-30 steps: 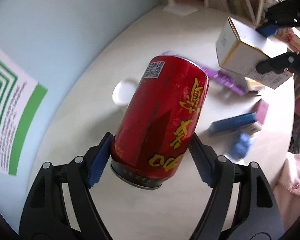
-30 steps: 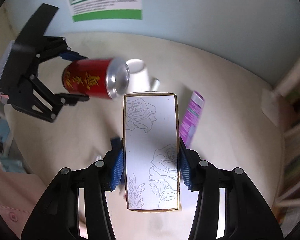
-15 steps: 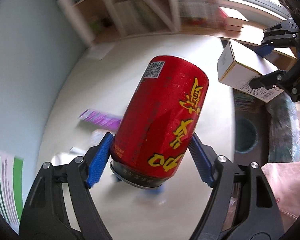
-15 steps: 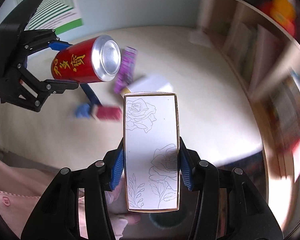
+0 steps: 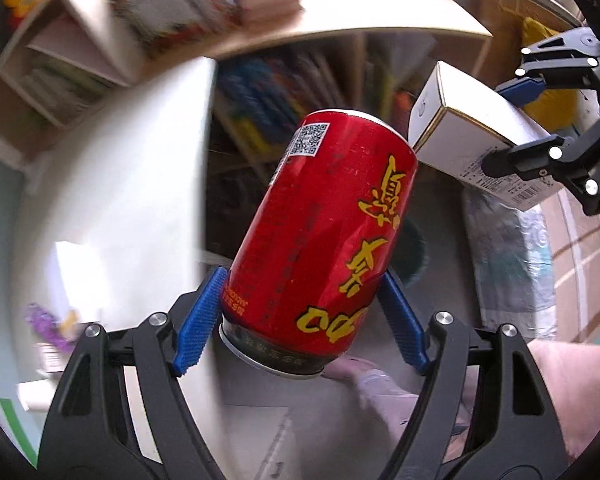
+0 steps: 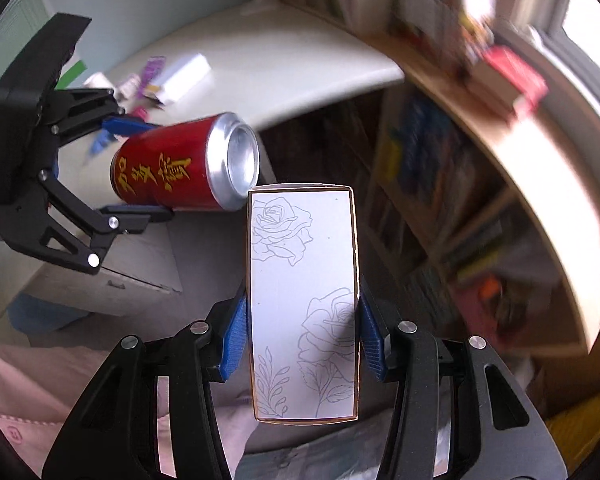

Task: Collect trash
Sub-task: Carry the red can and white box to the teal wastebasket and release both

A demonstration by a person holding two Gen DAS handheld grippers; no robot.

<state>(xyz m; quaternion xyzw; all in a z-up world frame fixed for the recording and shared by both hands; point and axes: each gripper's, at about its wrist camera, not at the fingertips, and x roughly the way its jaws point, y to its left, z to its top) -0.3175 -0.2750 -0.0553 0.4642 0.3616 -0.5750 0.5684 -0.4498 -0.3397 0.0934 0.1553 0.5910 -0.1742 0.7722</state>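
My left gripper (image 5: pixel 300 316) is shut on a red drink can (image 5: pixel 320 240) with yellow characters, held in the air beyond the table's edge. It also shows in the right wrist view (image 6: pixel 180 168), held by the left gripper (image 6: pixel 136 168). My right gripper (image 6: pixel 300 340) is shut on a white box with rose line drawings (image 6: pixel 304 300). The box also shows in the left wrist view (image 5: pixel 472 156), just right of the can, held by the right gripper (image 5: pixel 512 120). A dark round bin (image 5: pixel 414 252) sits on the floor, mostly hidden behind the can.
The white round table (image 6: pixel 284 64) lies behind and left, with a purple pack (image 6: pixel 152 68), a white box (image 6: pixel 184 80) and other scraps on it. Bookshelves (image 6: pixel 440 184) stand ahead. A cardboard box (image 6: pixel 140 256) sits on the floor below the can.
Both grippers have swung away from the table with the can and the box. The view now faces the bookshelves and floor, and the table has slid off to the left.
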